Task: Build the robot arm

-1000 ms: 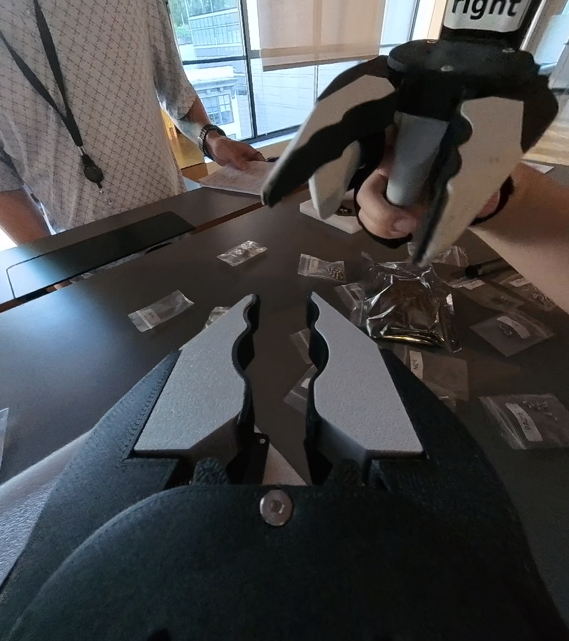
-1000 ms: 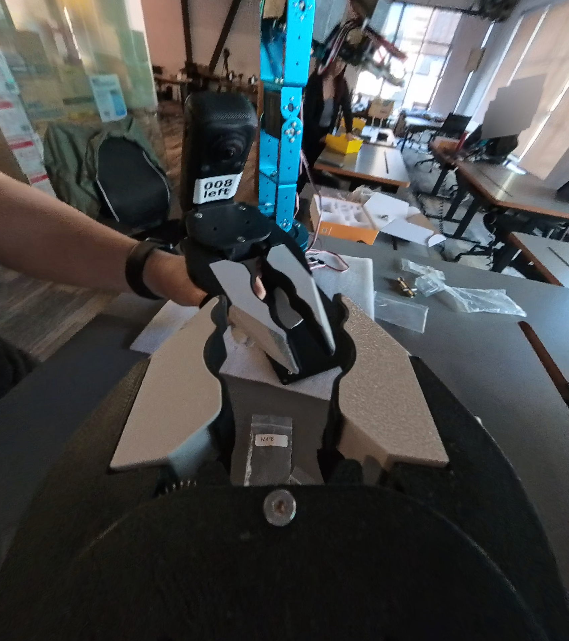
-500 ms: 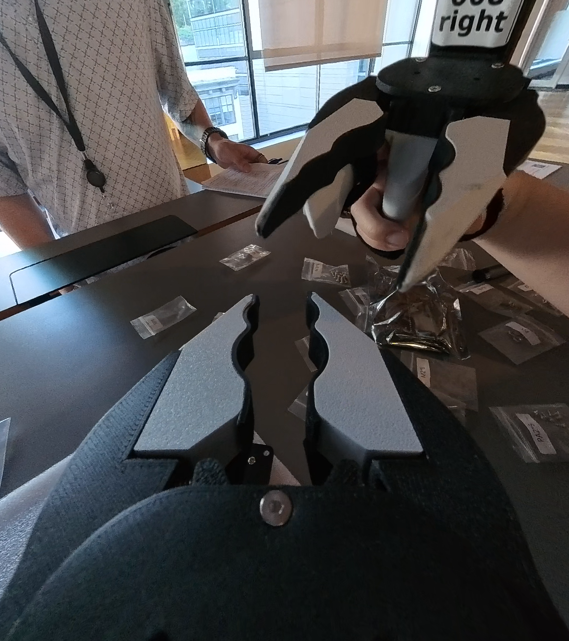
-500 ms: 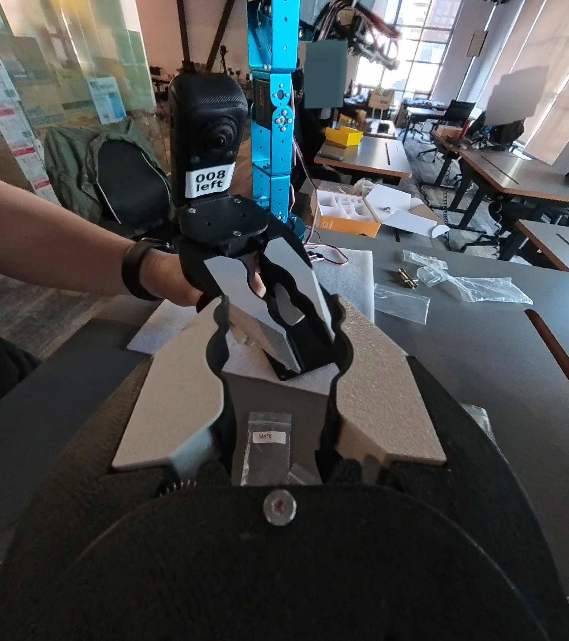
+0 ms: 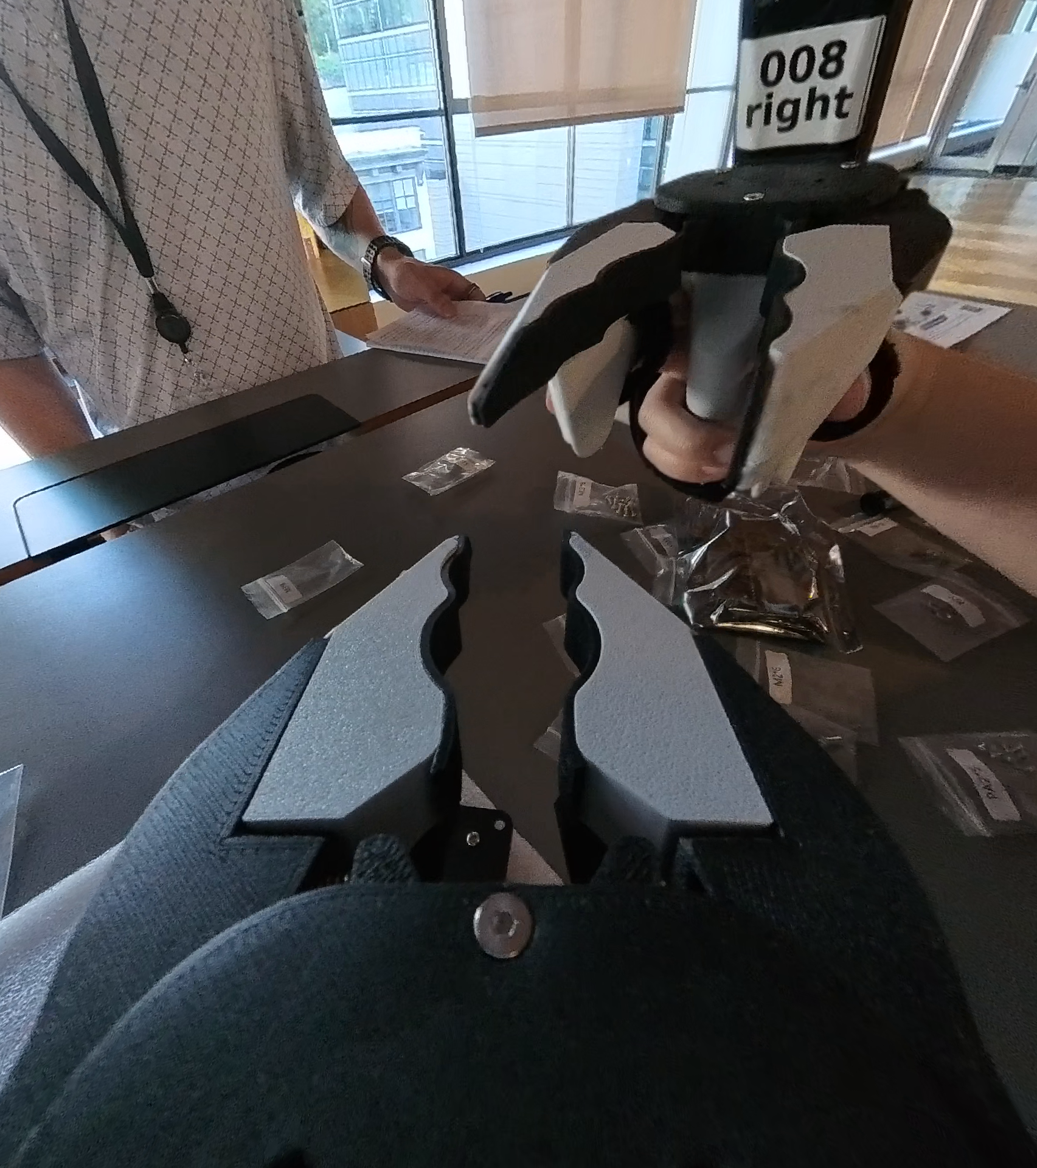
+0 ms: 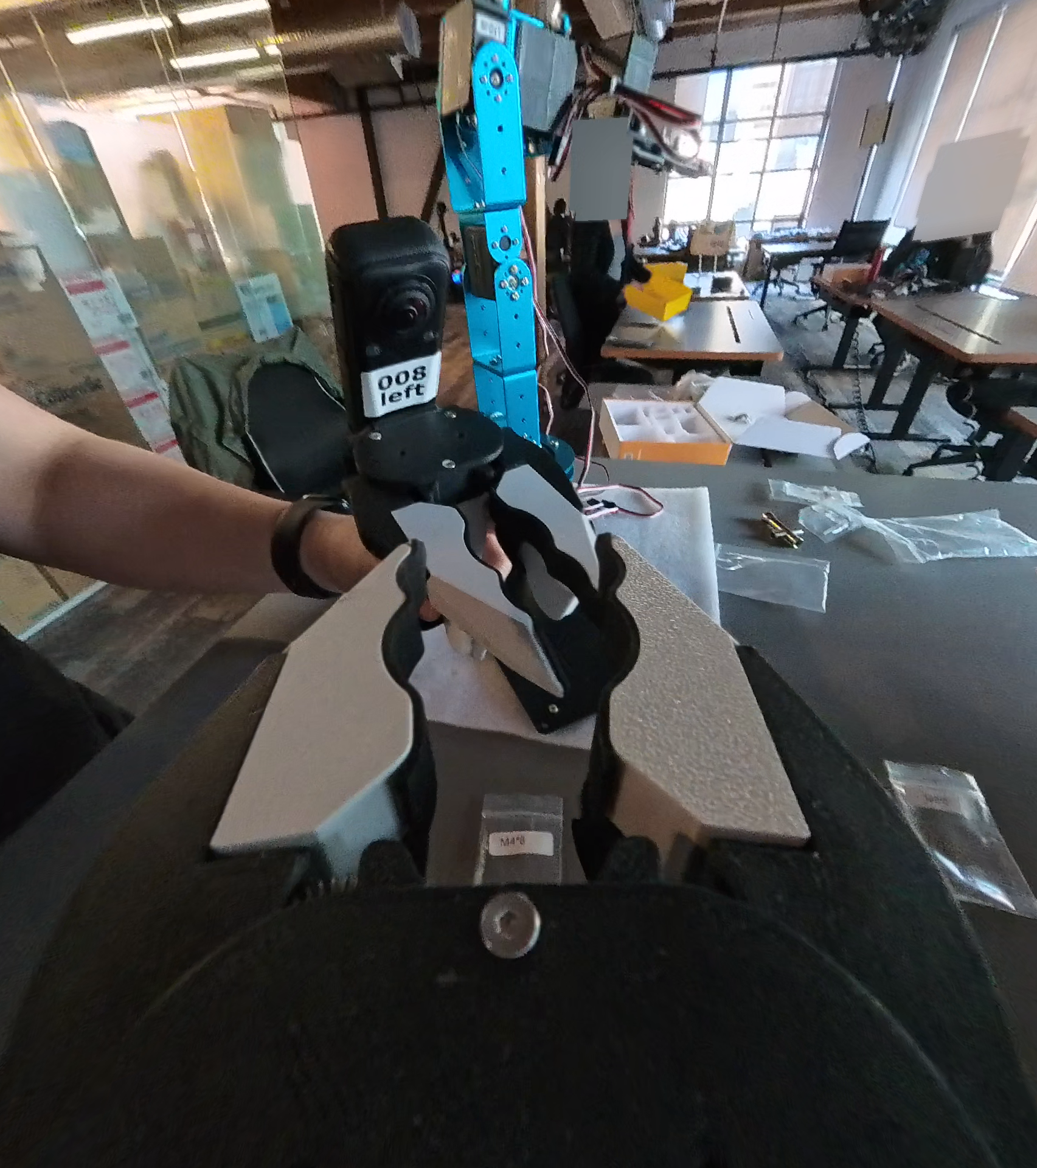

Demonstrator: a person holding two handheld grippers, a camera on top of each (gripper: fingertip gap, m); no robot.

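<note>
At the near edge of the dark bench (image 5: 124,632), on a white foam sheet (image 6: 673,543), lies a black bracket (image 5: 471,834) with small screws. The left gripper (image 5: 514,550) hangs right over it, its fingers released with a narrow gap and nothing between them. Whether they touch the bracket cannot be told.

Facing it, nearer the middle of the bench, the right gripper (image 6: 509,569) is held in a hand (image 5: 680,436), spread wide and empty. A small labelled clear bag (image 6: 522,840) lies on the bench beneath it, and a crinkled shiny bag (image 5: 756,588) lies just below its fingertips in the left wrist view.

More small clear bags are scattered over the middle and right of the bench. At the far edge a person (image 5: 124,189) stands with a hand on some papers (image 5: 440,328). A blue robot arm (image 6: 490,253) rises behind the foam sheet.

Compared with a second ago, the right gripper sits higher and closer in the left wrist view, clear of the shiny bag. More of the bracket shows between the left fingers. Neither gripper's spread has changed.
</note>
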